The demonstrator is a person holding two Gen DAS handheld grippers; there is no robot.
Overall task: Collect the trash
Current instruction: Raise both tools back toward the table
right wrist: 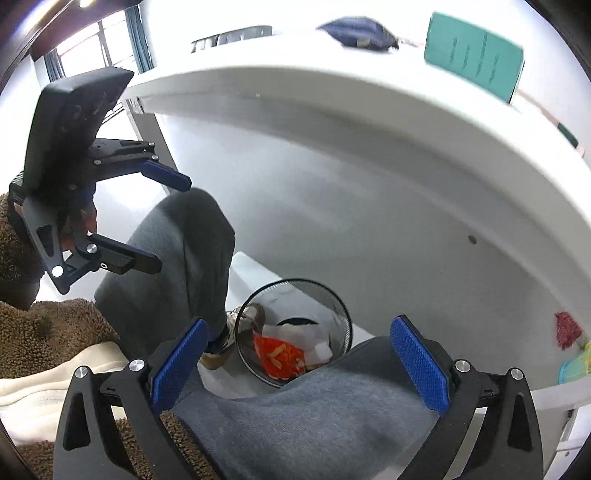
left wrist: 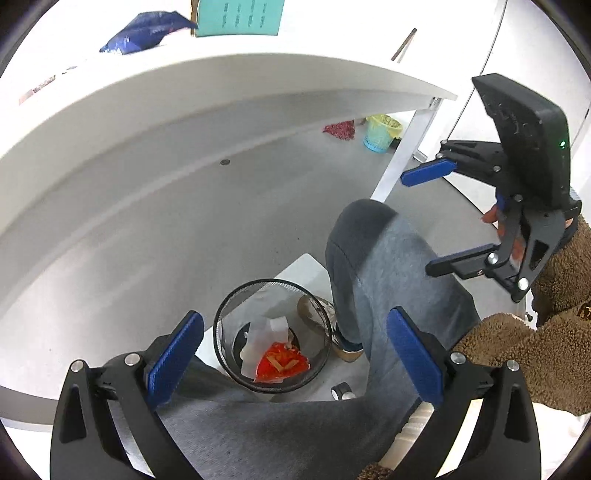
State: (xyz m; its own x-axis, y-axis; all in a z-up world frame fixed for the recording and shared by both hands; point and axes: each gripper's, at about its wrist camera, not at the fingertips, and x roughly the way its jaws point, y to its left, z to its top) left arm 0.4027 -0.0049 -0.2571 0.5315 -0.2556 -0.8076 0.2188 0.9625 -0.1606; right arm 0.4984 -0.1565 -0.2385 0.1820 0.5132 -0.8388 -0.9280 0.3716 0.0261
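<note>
Both the left claw (left wrist: 291,354) and the right claw (right wrist: 301,362) hang spread and empty above the mesh wastebasket (left wrist: 274,334) at 6 o'clock, red wrapper (left wrist: 282,363) already inside (blue bag (left wrist: 147,31) waits on the tabletop (left wrist: 221,85) at 11 o'clock), likely just after a drop

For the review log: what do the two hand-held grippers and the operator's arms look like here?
Both hand-held grippers, left and right, match: black angular frames with silver bolts and blue textured finger pads. A black slab mounted on the right one shows a small green light. The operator wears a brown fleece sleeve. No cables show.
</note>
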